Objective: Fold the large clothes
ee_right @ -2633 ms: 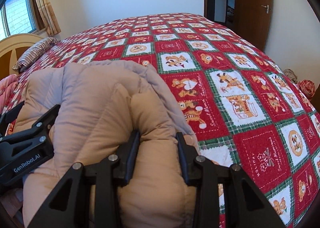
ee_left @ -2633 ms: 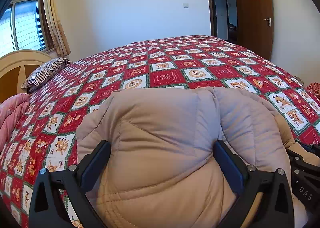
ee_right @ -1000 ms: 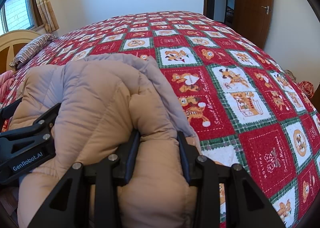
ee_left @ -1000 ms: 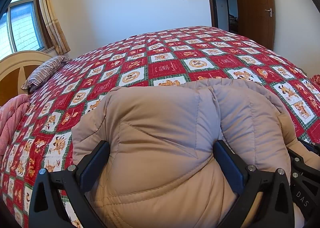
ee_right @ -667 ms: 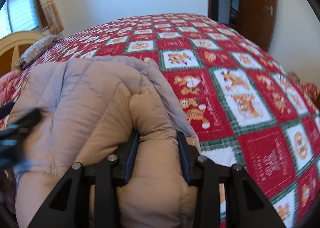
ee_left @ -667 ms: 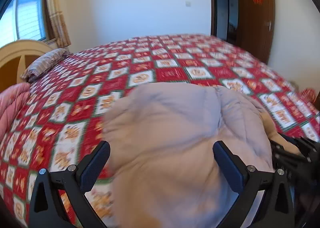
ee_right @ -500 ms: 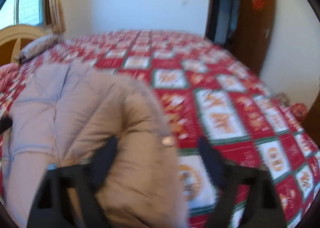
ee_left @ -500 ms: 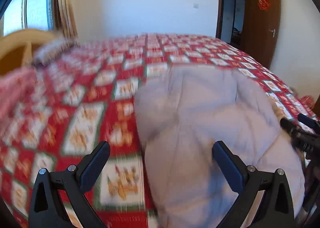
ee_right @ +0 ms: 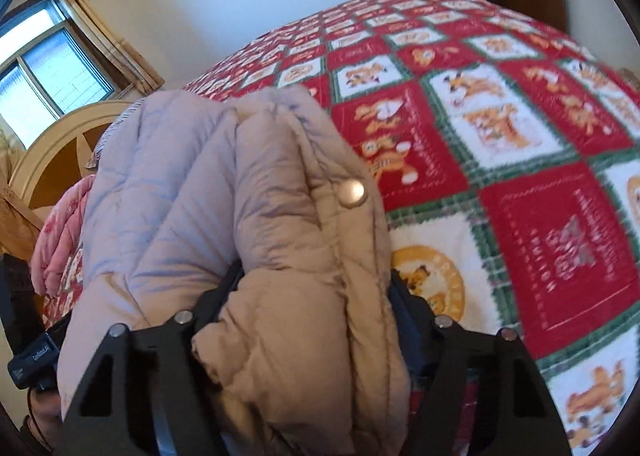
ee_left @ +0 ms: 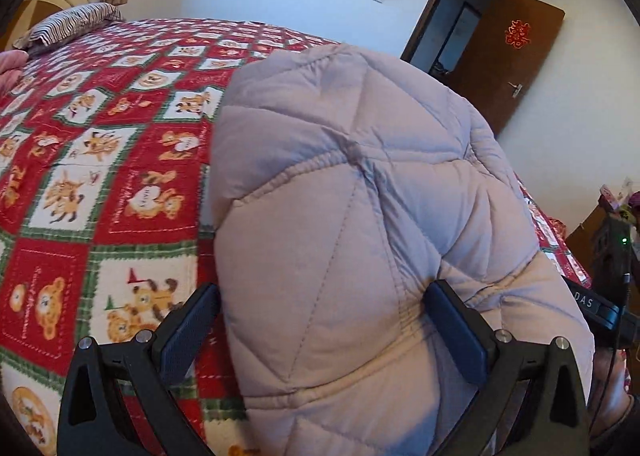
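A bulky beige quilted down jacket [ee_left: 352,192] lies bunched at the near edge of the bed, folded into a thick mound. My left gripper [ee_left: 320,320] is shut on a fat fold of it, jaws held wide by the padding. My right gripper [ee_right: 316,296] is shut on another thick tan fold [ee_right: 304,224] with a metal snap button [ee_right: 351,189]. The right gripper's body shows at the right edge of the left wrist view [ee_left: 600,304]. The left gripper's body shows at the lower left of the right wrist view [ee_right: 34,356].
The bed carries a red, green and white patchwork quilt [ee_left: 100,160] with bear prints. A striped pillow [ee_left: 68,26] and wooden headboard [ee_right: 60,152] are at the far left, with a pink blanket [ee_right: 60,240]. A brown door [ee_left: 516,60] stands open beyond the bed.
Both grippers let go and swung outward, left to the left side and right to the right. They have closed again on the jacket's folds, now seen from tilted angles.
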`<action>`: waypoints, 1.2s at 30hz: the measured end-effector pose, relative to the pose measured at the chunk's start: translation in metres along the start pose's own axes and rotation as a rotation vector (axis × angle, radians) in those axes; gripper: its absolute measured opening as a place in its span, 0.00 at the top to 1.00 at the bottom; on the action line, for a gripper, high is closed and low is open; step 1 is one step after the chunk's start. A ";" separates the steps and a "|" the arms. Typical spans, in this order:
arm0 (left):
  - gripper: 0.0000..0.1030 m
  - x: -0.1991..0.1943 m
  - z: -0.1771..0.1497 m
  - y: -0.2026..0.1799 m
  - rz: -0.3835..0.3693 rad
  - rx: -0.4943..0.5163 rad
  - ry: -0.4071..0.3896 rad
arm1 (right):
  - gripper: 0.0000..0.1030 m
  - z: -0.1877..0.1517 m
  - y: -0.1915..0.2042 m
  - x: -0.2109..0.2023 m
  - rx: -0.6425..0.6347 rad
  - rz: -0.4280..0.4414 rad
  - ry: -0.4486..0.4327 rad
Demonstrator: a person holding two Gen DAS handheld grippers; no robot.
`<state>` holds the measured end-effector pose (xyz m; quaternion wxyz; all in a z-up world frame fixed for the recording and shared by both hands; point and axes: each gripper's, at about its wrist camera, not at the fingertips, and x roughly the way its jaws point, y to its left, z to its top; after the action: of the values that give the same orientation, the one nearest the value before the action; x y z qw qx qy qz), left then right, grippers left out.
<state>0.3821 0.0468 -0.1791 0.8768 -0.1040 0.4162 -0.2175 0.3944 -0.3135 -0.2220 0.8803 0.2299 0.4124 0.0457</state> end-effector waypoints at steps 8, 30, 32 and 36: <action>0.16 0.002 0.004 -0.027 -0.018 0.096 -0.012 | 0.54 -0.007 -0.007 0.006 0.068 0.128 -0.004; 0.63 -0.187 0.020 -0.007 0.127 0.245 -0.267 | 0.77 -0.026 0.124 -0.057 -0.077 0.324 -0.157; 0.64 -0.203 0.021 0.007 0.158 0.239 -0.289 | 0.77 -0.022 0.144 -0.051 -0.098 0.347 -0.155; 0.64 -0.221 0.021 0.033 0.208 0.220 -0.310 | 0.77 -0.019 0.181 -0.039 -0.139 0.380 -0.136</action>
<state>0.2846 0.1790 -0.0262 0.9541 0.0036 0.2586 -0.1512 0.3744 -0.1562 -0.1251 0.8954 0.2447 0.2973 0.2234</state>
